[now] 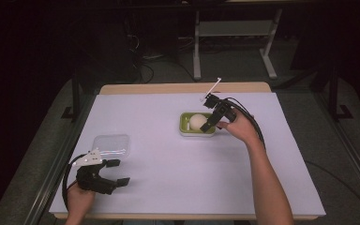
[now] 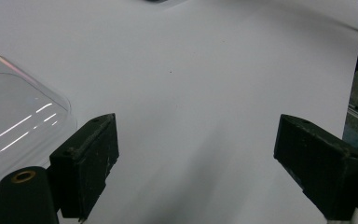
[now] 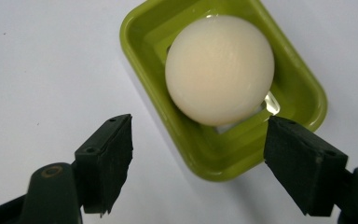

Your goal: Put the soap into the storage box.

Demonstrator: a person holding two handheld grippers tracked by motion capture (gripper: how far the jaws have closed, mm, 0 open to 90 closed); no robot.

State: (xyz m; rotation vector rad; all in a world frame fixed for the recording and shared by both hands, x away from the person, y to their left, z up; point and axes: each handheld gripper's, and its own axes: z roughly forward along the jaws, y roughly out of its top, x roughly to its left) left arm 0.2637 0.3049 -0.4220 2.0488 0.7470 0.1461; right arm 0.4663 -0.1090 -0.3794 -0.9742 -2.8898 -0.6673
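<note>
Egg, pale and smooth, sits in the green tray right of centre in the high view, with the right tongs spread just over it and the left tongs spread at lower left beside a clear lid. In the left gripper view the jaws stand apart over bare desk, the lid at left. In the right gripper view the egg fills the upper centre; it is judged light, slippery and fragile, so grip gently across its widest girth.

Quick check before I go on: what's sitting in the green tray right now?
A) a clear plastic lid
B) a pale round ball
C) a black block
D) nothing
B: the right gripper view shows a pale round ball resting inside the green tray, with the right gripper open just short of it.
</note>
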